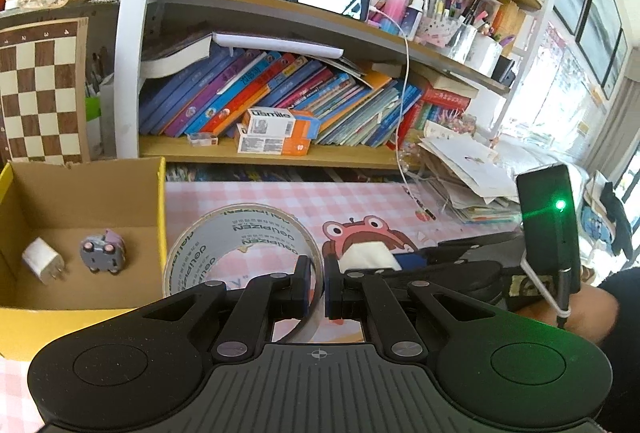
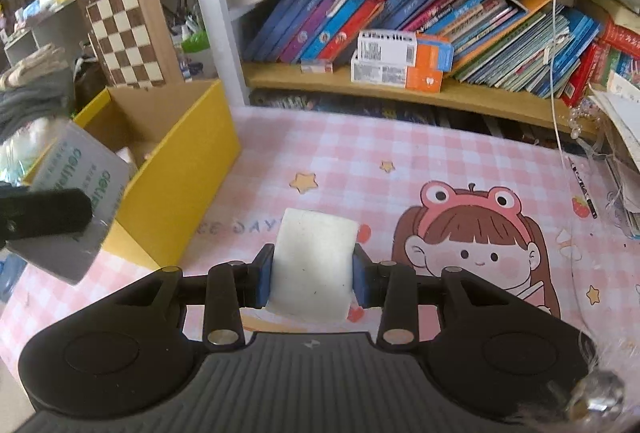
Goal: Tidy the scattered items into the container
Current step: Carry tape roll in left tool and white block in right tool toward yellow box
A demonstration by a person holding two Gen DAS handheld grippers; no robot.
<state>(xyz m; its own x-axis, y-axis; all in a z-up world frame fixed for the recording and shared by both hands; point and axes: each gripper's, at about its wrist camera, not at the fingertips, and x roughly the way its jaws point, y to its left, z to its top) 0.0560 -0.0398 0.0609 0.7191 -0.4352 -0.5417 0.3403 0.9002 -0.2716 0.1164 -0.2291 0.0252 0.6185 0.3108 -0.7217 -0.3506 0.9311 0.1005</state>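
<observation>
The left gripper (image 1: 318, 285) is clamped on the rim of the tape roll (image 1: 240, 229), carried edge-on so it can drop into the yellow box (image 1: 160, 217) at nine o'clock. The right gripper (image 2: 312, 279) pinches a white block (image 2: 314, 265) by its sides, lifted above the mat, the box at ten o'clock.

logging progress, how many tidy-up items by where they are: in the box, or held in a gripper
in the yellow box: 2, white charger, grey toy
held in a gripper: 2, tape roll, white block
total: 4
</observation>
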